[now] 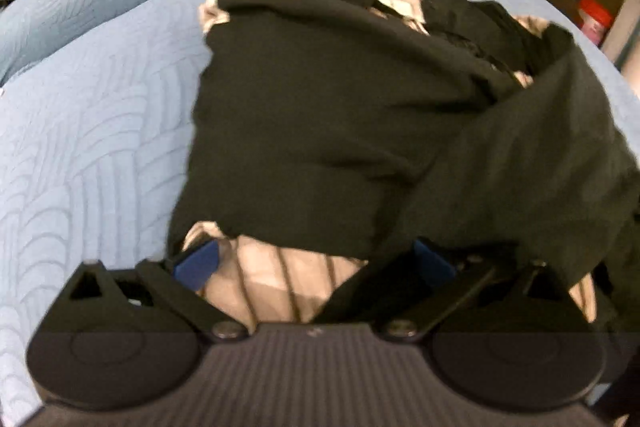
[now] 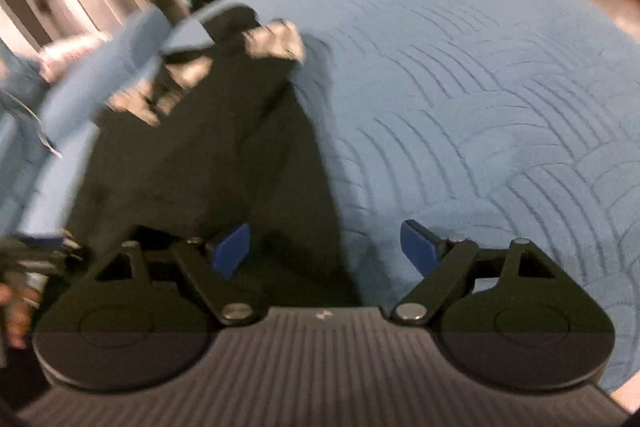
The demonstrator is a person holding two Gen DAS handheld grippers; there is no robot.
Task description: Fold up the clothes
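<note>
Your left gripper [image 1: 316, 263] sits wide apart w/ nothing pinched, over the striped cloth [image 1: 272, 287] poking from under the black garment [image 1: 320, 123] on the blue quilt [image 1: 92, 131]. Your right gripper [image 2: 326, 247] is spread too, empty, straddling the garment's right edge.

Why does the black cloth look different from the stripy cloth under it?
The black cloth is plain and dark; the stripy cloth is pale with thin dark lines. The black cloth lies on top and shows most; the stripy cloth only peeks out at its edges. The black cloth drapes over one side of the left tool; the stripy cloth shows between its open fingers. Both lie rumpled on the blue quilt.
</note>
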